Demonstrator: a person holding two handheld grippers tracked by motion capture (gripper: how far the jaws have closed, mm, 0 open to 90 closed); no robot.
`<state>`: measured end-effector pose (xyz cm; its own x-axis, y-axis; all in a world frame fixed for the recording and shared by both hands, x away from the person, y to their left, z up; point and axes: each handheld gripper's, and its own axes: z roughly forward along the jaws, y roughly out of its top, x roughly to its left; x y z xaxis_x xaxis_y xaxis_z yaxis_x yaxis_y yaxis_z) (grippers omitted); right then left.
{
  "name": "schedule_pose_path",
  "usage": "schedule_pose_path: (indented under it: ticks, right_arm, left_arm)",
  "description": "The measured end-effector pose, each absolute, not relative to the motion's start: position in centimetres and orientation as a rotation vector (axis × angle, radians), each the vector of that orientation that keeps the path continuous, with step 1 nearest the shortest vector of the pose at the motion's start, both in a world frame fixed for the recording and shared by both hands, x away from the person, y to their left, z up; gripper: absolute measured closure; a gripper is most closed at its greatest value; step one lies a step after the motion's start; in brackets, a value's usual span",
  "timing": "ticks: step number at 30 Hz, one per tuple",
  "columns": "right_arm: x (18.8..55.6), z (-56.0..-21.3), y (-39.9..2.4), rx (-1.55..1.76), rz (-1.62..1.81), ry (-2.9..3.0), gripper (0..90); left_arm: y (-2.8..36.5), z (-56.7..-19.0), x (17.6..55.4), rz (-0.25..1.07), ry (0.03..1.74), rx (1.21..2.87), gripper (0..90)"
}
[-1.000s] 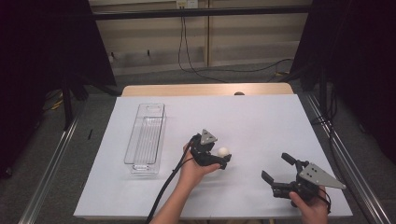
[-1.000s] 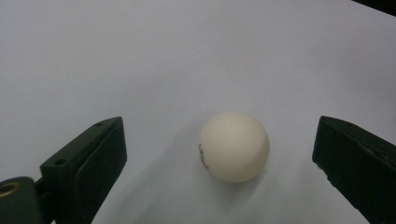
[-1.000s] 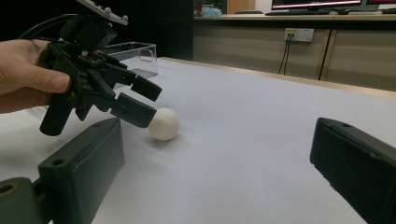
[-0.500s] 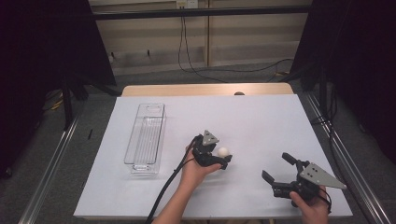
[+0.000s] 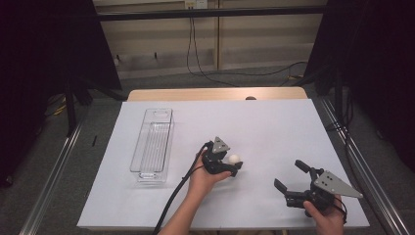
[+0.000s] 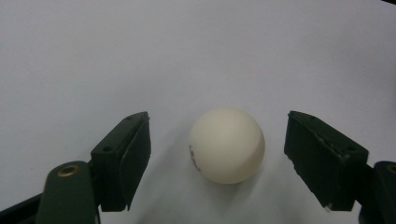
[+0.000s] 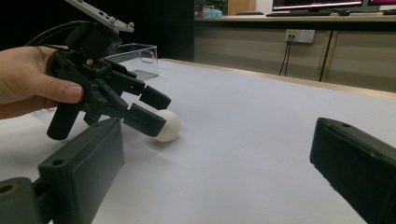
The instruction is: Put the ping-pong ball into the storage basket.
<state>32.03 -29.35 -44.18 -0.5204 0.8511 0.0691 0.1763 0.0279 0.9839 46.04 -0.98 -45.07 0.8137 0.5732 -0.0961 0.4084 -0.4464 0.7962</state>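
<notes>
Between the closing left claw's (image 6: 217, 158) parted jaws sits a cream ball (image 6: 227, 145), untouched, faintly marked.

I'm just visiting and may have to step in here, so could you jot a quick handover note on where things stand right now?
Left gripper: jaws have just been closing around the white ball, with gaps on both sides, so not gripped yet.
Right gripper: open, holds nothing, resting near the table's front right.
Ball sits on the table, right of the clear tray, which looks empty.
Done: left gripper lined up on the ball.
Left: close, lift, probably carry it to the tray.
</notes>
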Motion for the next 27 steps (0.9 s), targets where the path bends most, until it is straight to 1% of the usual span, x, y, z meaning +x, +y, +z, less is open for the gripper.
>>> schedule_pose_path:
  ticks: [3, 7, 8, 10, 12, 16, 22, 27]
  right_arm:
    - [32.05, -44.16, -29.38, 1.045, 1.535, 1.745, 2.6]
    - [32.09, -44.19, -29.52, 1.044, 1.531, 1.740, 2.6]
    - [32.10, -44.20, -29.55, 1.039, 1.530, 1.744, 2.6]
    - [32.07, -44.15, -29.50, 1.045, 1.536, 1.736, 2.6]
    - [32.03, -44.15, -29.50, 1.044, 1.538, 1.739, 2.6]
    - [32.04, -44.15, -29.55, 1.042, 1.537, 1.743, 2.6]
    - [32.03, -44.15, -29.51, 1.047, 1.538, 1.739, 2.6]
    - [32.05, -44.15, -29.56, 1.045, 1.536, 1.740, 2.6]
  left_arm:
    - [-1.15, -45.29, 46.05, 0.224, 0.722, 2.087, 24.6]
    - [-1.26, -45.57, 46.16, 0.218, 0.706, 2.127, 27.5]
    - [-1.48, -45.71, 46.11, 0.207, 0.725, 2.100, 28.4]
    - [-1.46, -45.71, 46.17, 0.217, 0.709, 2.126, 30.4]
    - [-1.53, -45.80, 46.24, 0.203, 0.712, 2.113, 34.0]
    - [-1.40, -45.66, 46.30, 0.217, 0.720, 2.129, 35.8]
    - [-1.58, -45.75, 46.34, 0.206, 0.722, 2.114, 39.0]
    - [-1.61, -45.75, 46.42, 0.201, 0.713, 2.137, 41.4]
